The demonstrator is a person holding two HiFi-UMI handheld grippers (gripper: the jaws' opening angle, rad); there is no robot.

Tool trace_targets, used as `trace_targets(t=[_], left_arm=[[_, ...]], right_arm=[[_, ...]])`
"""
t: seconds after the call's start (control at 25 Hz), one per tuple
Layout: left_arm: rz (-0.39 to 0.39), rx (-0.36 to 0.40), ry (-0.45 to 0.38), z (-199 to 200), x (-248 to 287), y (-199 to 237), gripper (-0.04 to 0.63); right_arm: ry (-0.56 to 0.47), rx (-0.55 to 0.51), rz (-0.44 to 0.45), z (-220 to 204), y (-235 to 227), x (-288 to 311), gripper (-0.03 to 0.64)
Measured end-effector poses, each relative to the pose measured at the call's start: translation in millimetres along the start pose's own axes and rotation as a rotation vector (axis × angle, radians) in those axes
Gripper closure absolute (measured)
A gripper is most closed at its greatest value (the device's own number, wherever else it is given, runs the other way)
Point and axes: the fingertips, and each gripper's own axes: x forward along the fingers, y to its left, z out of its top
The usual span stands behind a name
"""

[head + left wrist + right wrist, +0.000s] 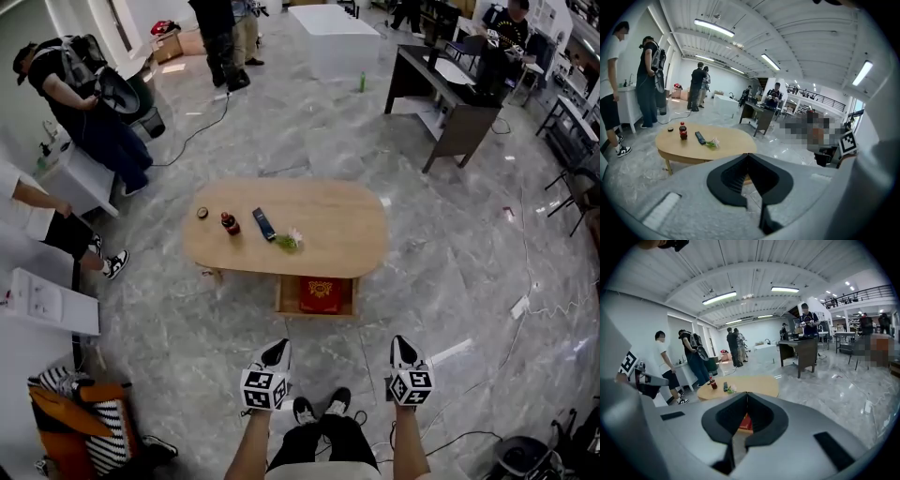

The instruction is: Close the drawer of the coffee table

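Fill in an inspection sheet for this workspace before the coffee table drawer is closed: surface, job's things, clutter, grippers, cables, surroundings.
Surface: oval light-wood coffee table, top mostly bare.
Job's things: wooden drawer open on the near side, flat red item inside.
Clutter: dark round disc, small cola bottle, dark remote control, green-and-pink bundle, all on the tabletop's left half.
Grippers: left gripper and right gripper both short of the table, jaws together, nothing between them.
Cables: black cable on the floor beyond the table.
Surroundings: grey marble floor, dark desk, white block, people standing at far left.
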Motion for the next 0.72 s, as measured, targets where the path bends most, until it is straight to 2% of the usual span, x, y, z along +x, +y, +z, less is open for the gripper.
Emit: trace_targets(t=[0.16, 0.32, 0.48, 0.6, 0.72], left_arm=[[0.011, 0.019, -0.006, -33.6, 34.0, 13.6, 0.586], [0.03, 0.03, -0.003, -81.0, 76.1, 38.5, 0.586], [0.028, 0.038, -0.034, -119.6, 110.1, 64.0, 0.585], [0.032, 0.041, -0.07, -150.2, 135.0, 85.8, 0.585], [0.07, 0.036, -0.083, -185.1, 167.8, 116.3, 0.586]], right_arm=[[0.014, -0.032, 0.037, -40.0, -17.0, 34.7, 0.6], [0.036, -0.077, 0.111, -83.5, -25.4, 74.8, 0.6], [0.026, -0.104, 0.129, -128.1, -39.5, 110.9, 0.601], [0.029, -0.198, 0.154, -161.4, -47.7, 136.7, 0.601], [0.032, -0.291, 0.21, -193.4, -46.6, 165.1, 0.601]])
